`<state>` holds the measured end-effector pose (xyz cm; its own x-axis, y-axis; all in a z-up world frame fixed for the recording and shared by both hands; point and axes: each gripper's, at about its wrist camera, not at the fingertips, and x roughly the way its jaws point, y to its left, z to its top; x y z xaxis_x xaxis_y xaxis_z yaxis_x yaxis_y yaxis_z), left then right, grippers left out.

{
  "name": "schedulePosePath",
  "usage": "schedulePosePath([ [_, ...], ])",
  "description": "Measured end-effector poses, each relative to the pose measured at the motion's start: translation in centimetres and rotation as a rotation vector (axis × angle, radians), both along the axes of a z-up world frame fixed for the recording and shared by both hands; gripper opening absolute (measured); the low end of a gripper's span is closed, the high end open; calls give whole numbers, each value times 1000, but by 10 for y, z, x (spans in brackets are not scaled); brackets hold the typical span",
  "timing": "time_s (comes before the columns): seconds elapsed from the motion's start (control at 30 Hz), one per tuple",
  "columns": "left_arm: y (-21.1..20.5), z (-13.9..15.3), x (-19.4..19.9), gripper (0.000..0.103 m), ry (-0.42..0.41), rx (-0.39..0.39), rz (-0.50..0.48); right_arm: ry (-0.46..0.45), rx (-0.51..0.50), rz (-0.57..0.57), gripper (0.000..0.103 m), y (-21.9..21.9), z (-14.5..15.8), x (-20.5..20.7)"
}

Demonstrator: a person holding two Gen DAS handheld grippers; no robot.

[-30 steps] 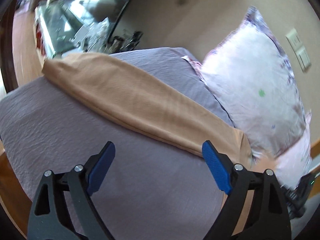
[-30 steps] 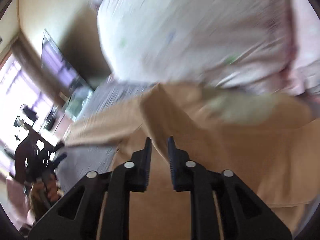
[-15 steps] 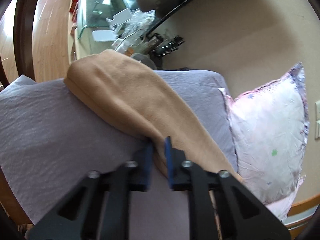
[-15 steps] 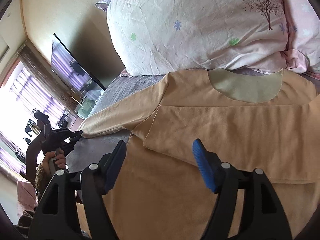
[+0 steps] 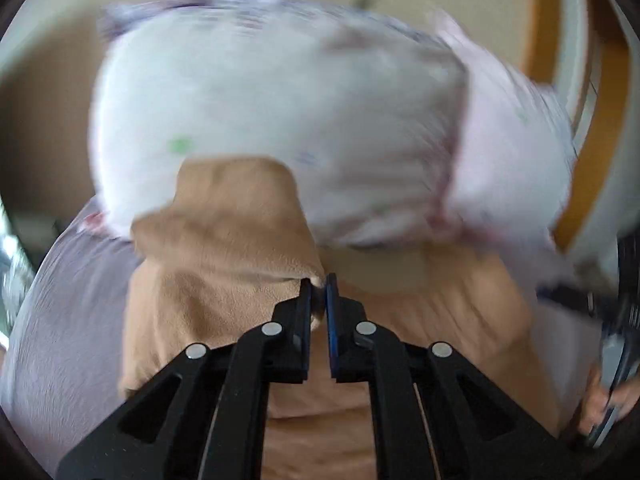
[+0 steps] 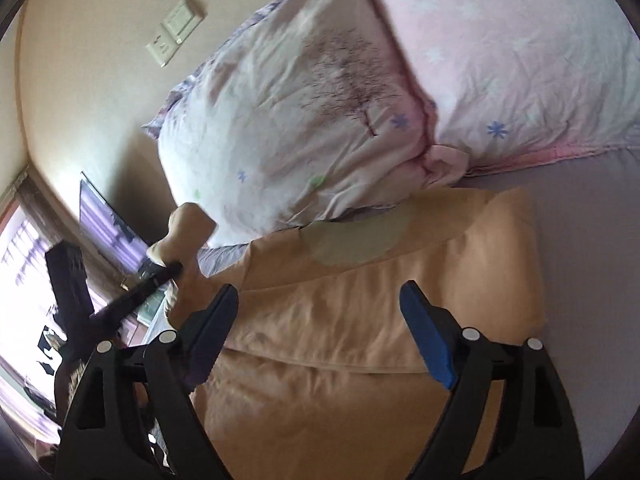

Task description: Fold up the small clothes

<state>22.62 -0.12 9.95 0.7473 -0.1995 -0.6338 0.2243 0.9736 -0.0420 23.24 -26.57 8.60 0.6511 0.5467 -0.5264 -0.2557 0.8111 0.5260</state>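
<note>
A tan long-sleeved shirt (image 6: 360, 380) is laid flat on the grey-lilac bedsheet (image 6: 592, 280), collar end pointed at the pillows and hem end toward the cameras, so the long axis runs from the pillows toward the viewer. The neckline (image 6: 352, 242), with a greenish inner lining, is seen just below the white floral pillow (image 6: 288, 132). One sleeve (image 6: 400, 308) is already folded across the chest, lying crosswise to the body's axis. The other sleeve (image 5: 224, 248) is lifted off the bed, its cuff end raised in front of the white pillow; it is pinched at a fold by the left gripper (image 5: 318, 288), whose blue-padded jaws are closed on the fabric. The same sleeve is seen held up at the left edge of the right wrist view, the left view being motion-blurred. The right gripper (image 6: 320, 308) is spread wide over the folded sleeve, nothing between its fingers (image 6: 424, 336). A pink pillow (image 6: 520, 52) lies beside the white one. Wall switches (image 6: 174, 30) are seen above.
</note>
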Motion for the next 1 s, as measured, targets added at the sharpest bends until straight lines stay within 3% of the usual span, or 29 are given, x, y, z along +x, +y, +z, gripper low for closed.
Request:
schedulePosePath([
  [0.1,-108,-61,-22,11,76,330,-259,106,9,-41,79,-21,-26,23],
  [0.17,-129,-83,-50,19,69,435,-329,189,36,-30,67,-28,-47,34],
  [0.27,-106,-78,-81,34,61,385,-332,260,36,-28,59,-29,-67,48],
  [0.33,-83,-70,-91,52,64,339,-280,287,9,-30,57,-24,-74,55],
  [0.43,-41,-64,-104,54,83,320,-162,316,-99,-29,53,-9,-82,57],
  [0.53,-10,-66,-107,59,108,325,-72,277,-212,-23,49,5,-79,46],
  [0.57,0,-69,-108,60,119,321,-45,269,-242,-25,44,8,-80,45],
  [0.63,19,-74,-100,61,144,309,-10,241,-346,-32,14,18,-80,42],
  [0.67,26,-78,-99,61,159,304,10,239,-355,-6,4,22,-82,41],
  [0.77,41,-85,-100,61,191,283,28,171,-383,3,4,31,-66,35],
  [0.9,45,-88,-99,63,198,262,38,41,-419,-161,4,12,-26,49],
  [1.0,46,-91,-94,66,209,236,29,2,-463,-281,4,-6,-22,75],
])
